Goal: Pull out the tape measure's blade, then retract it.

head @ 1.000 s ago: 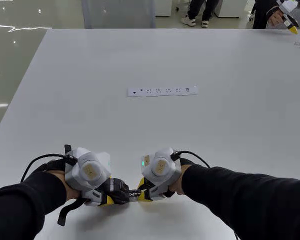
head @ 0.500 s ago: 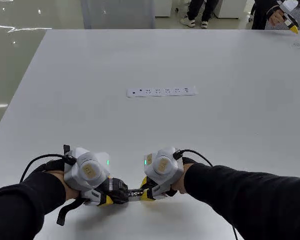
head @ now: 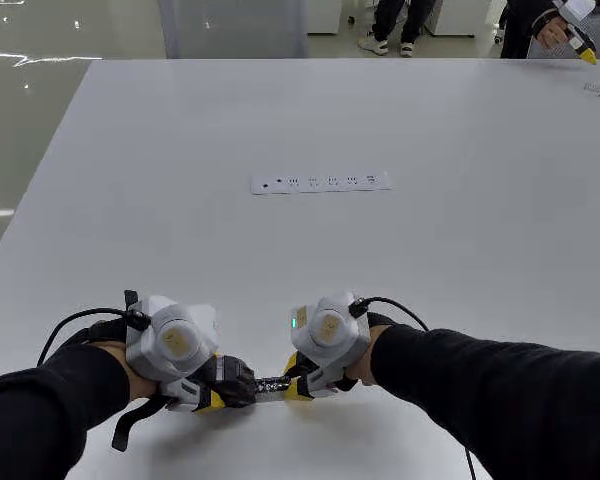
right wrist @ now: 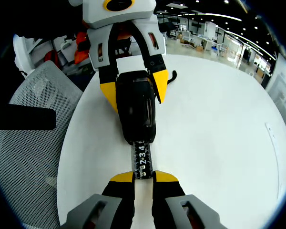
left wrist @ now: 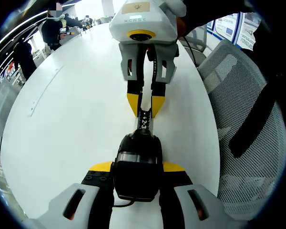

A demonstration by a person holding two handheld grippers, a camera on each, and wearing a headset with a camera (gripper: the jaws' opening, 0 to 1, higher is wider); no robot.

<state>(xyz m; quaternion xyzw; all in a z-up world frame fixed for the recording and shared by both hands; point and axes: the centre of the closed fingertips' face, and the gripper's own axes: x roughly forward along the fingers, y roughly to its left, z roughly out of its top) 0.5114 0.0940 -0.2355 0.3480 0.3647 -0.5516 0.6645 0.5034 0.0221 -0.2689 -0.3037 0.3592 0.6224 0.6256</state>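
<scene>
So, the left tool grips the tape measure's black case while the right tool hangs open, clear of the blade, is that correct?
Not quite. The right tool is not open or clear of the blade: it is shut on the blade's end, as the right gripper view shows. The left tool does grip the black case.

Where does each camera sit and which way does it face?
Head view: on the headset, facing forward and down at the white table; both sleeves, left gripper and right gripper show.
Left gripper view: on the left gripper, looking along its jaws, shut on the tape measure, toward the right gripper.
Right gripper view: on the right gripper, looking back at the left one; its jaws pinch the blade.
Shared: both gripper views show the blade.
</scene>
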